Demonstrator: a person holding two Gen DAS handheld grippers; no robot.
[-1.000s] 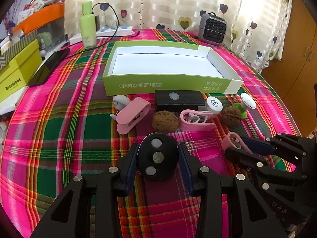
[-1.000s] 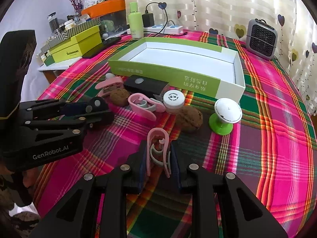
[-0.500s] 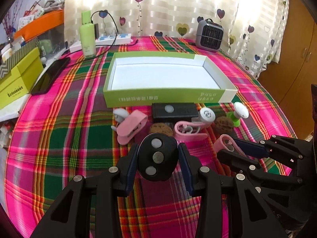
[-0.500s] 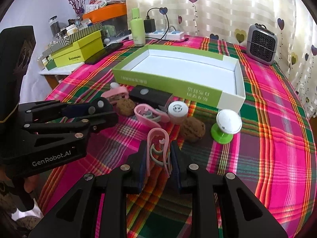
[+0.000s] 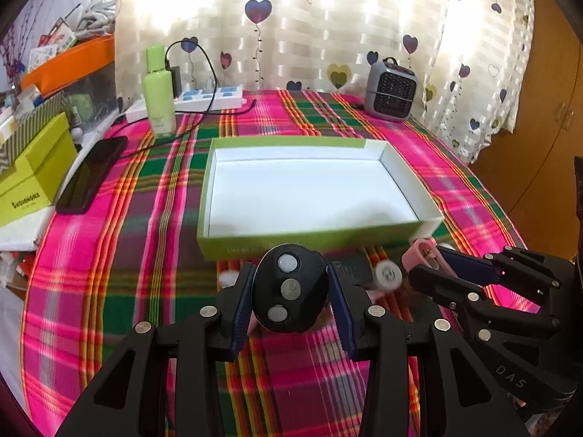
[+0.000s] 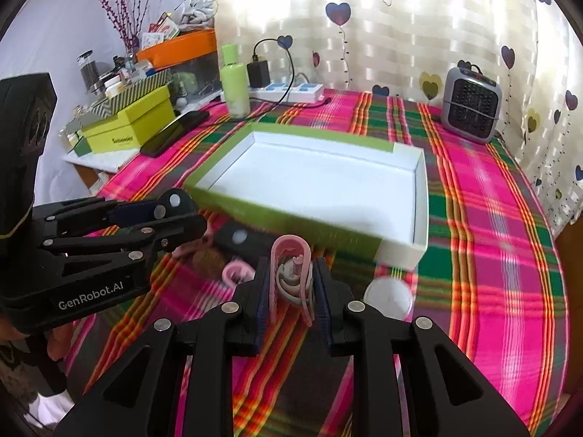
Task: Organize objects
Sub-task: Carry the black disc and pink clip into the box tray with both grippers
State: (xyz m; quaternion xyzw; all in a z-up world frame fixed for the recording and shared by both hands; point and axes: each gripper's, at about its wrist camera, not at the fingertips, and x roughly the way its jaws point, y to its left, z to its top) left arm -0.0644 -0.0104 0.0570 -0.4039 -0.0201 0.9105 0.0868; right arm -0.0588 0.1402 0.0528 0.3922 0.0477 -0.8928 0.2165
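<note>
While both pieces ride clear of the cloth, looks like a carry toward the box, judging by how each one sits just short of its near wall. Black oval remote, dead centre low in the left wrist view, pinched across its width by the left gripper, pads snug on both curved flanks. Smooth hard plastic, three round buttons in a row down the face. Over in the right wrist view, also low centre, pink clip squeezed edge-on by the right gripper, jaws nearly pressed together on it. Thin springy loop shape, matte pink, a grey curl tucked inside. Held upright, probably so it drops in without snagging.

Just above both: green-and-white box, shallow cardboard tray, white inside, lime outside, nothing in it yet. Seems the obvious drop spot.

Blurry leftovers along the box's front wall: white round cap, black bar, brown walnut-ish lump, too smeared to say more.

Underneath, pink plaid tablecloth, soft woven look. Farther back, green bottle upper left, grey mini heater upper right.
</note>
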